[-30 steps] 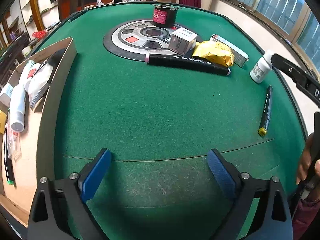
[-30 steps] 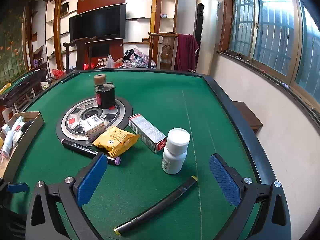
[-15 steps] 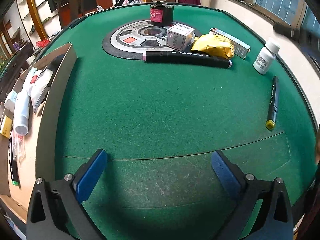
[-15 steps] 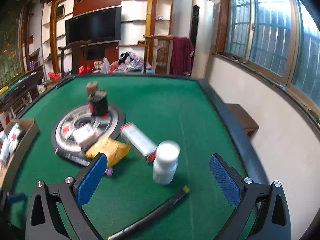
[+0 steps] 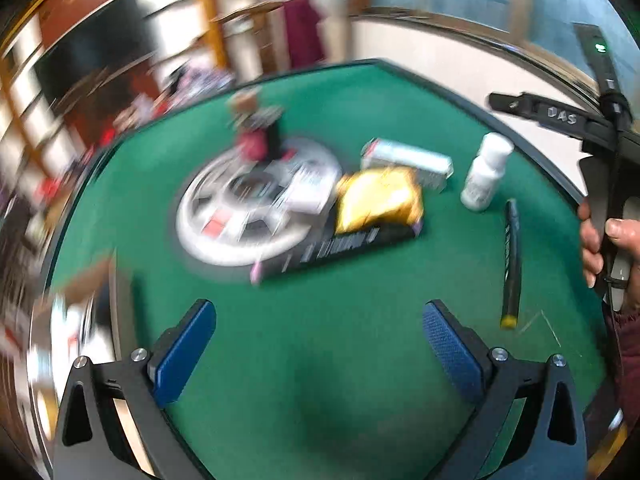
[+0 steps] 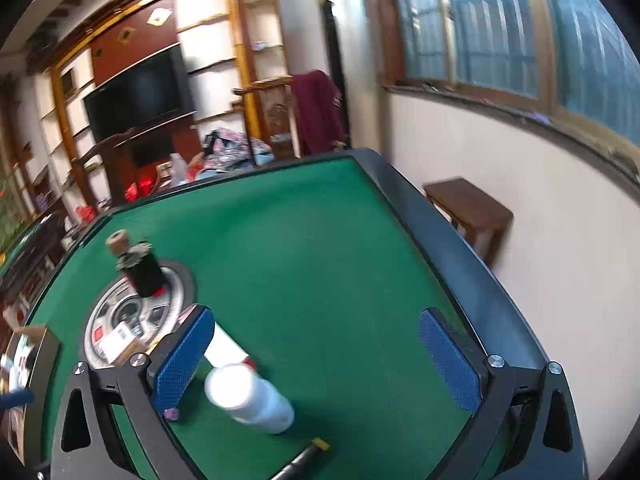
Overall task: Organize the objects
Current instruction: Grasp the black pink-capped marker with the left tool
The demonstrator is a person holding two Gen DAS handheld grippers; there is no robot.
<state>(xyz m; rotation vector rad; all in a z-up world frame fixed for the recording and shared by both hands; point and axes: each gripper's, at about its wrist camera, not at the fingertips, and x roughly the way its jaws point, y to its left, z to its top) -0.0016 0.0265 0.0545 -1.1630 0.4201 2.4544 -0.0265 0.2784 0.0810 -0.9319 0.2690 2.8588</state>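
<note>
On the green table (image 5: 320, 312) lie a white bottle (image 5: 485, 172), a yellow packet (image 5: 378, 200), a long white box (image 5: 408, 160), a pink-tipped black marker (image 5: 336, 250) and a yellow-tipped black marker (image 5: 511, 264). A dark jar (image 5: 256, 128) stands on a round grey panel (image 5: 248, 212). My left gripper (image 5: 320, 350) is open and empty above the near felt. My right gripper (image 6: 320, 356) is open and empty; the white bottle (image 6: 250, 398) stands just below its left finger. The yellow-tipped marker (image 6: 308, 454) shows at the bottom edge.
A cardboard box (image 5: 72, 320) with sorted items sits at the table's left edge; it also shows in the right wrist view (image 6: 28, 364). The right gripper's body and the hand (image 5: 600, 236) holding it are at the right. A wooden bench (image 6: 468, 208) stands beyond the table's black rim.
Both grippers have swung: the left view tilted up and blurred, showing more of the room. The right gripper moved forward and rolled, so the white bottle now sits low between its fingers.
</note>
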